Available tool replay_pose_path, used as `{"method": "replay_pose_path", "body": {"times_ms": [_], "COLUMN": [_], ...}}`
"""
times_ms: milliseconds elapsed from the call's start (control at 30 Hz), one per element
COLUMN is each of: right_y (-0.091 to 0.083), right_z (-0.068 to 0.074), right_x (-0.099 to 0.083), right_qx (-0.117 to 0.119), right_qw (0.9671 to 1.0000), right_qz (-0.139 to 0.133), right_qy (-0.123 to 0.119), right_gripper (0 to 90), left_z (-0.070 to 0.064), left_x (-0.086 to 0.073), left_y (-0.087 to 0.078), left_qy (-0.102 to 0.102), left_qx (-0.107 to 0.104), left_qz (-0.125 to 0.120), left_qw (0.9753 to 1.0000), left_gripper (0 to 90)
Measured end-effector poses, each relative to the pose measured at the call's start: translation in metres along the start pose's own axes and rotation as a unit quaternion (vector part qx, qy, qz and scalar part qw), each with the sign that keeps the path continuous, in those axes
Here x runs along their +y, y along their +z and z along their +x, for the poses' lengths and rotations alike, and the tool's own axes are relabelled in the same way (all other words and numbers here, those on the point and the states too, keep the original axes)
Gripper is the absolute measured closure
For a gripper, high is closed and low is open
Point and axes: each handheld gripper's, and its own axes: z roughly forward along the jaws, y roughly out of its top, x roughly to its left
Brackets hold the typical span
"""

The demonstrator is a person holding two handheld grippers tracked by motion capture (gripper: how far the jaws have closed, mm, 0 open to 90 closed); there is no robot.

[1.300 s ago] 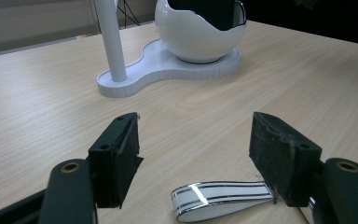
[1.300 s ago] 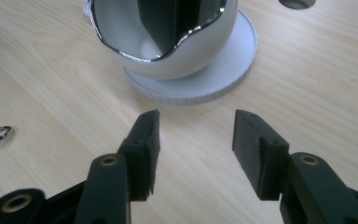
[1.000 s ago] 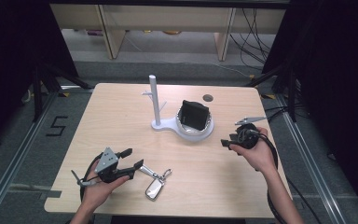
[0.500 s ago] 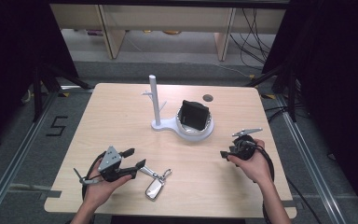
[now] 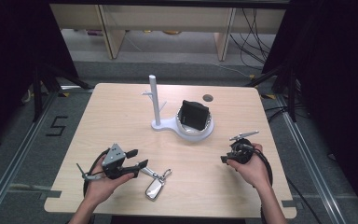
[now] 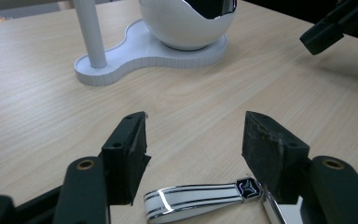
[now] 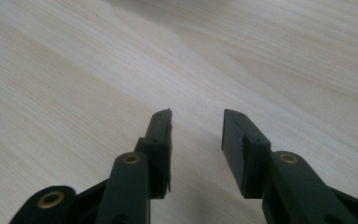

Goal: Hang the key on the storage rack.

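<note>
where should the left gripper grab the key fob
Judging by its pose, grip the key fob across its narrow sides, from straight above: it lies flat on the table. The left gripper, jaws open, hangs just above its strap.

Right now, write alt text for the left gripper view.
The left gripper hovers open over a silver key fob on the wooden table. Behind stands a white stand with a post and bowl.

A silver car key fob (image 5: 154, 190) with a chrome strap and carabiner clip (image 5: 163, 176) lies flat near the table's (image 5: 121, 107) front edge, left of centre.
</note>
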Motion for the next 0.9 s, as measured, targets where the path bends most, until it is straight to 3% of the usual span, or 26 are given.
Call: {"method": "replay_pose_path", "body": {"times_ms": [133, 233, 400, 433, 500, 567, 600, 767, 900], "right_y": [-0.001, 0.001, 0.000, 0.000, 0.000, -0.001, -0.002, -0.001, -0.002], "right_z": [0.002, 0.001, 0.002, 0.001, 0.002, 0.002, 0.004, 0.005, 0.006], "right_x": [0.001, 0.001, 0.001, 0.001, 0.001, 0.001, 0.001, 0.002, 0.002], "right_qx": [0.003, 0.002, 0.003, 0.002, 0.000, 0.004, 0.006, 0.006, 0.008], "right_qw": [0.9998, 0.9999, 0.9998, 0.9998, 0.9998, 0.9997, 0.9994, 0.9994, 0.9994], "right_qz": [0.015, 0.016, 0.021, 0.020, 0.019, 0.023, 0.030, 0.030, 0.029], "right_qy": [0.009, 0.002, 0.006, 0.004, 0.006, 0.005, 0.014, 0.016, 0.015], "right_gripper": [72.6, 75.4, 77.1, 77.1, 77.1, 77.0, 76.9, 76.8, 76.4], "left_z": [-0.004, -0.004, -0.005, -0.005, -0.005, -0.005, -0.007, -0.008, -0.010], "left_x": [0.005, 0.008, 0.011, 0.013, 0.013, 0.015, 0.015, 0.020, 0.023], "left_y": [0.003, 0.005, 0.007, 0.008, 0.009, 0.010, 0.012, 0.014, 0.017], "left_qy": [0.002, 0.004, 0.003, 0.003, 0.002, 0.019, 0.009, 0.028, 0.023], "left_qx": [-0.008, -0.010, -0.015, -0.022, -0.023, -0.031, -0.033, -0.042, -0.044], "left_qz": [0.026, 0.040, 0.047, 0.061, 0.061, 0.089, 0.087, 0.110, 0.116], "left_qw": [0.9996, 0.9991, 0.9988, 0.9979, 0.9979, 0.9954, 0.9957, 0.9926, 0.9920], "left_gripper": [44.4, 44.8, 45.3, 45.3, 45.1, 44.9, 44.9, 45.7, 46.0]}}
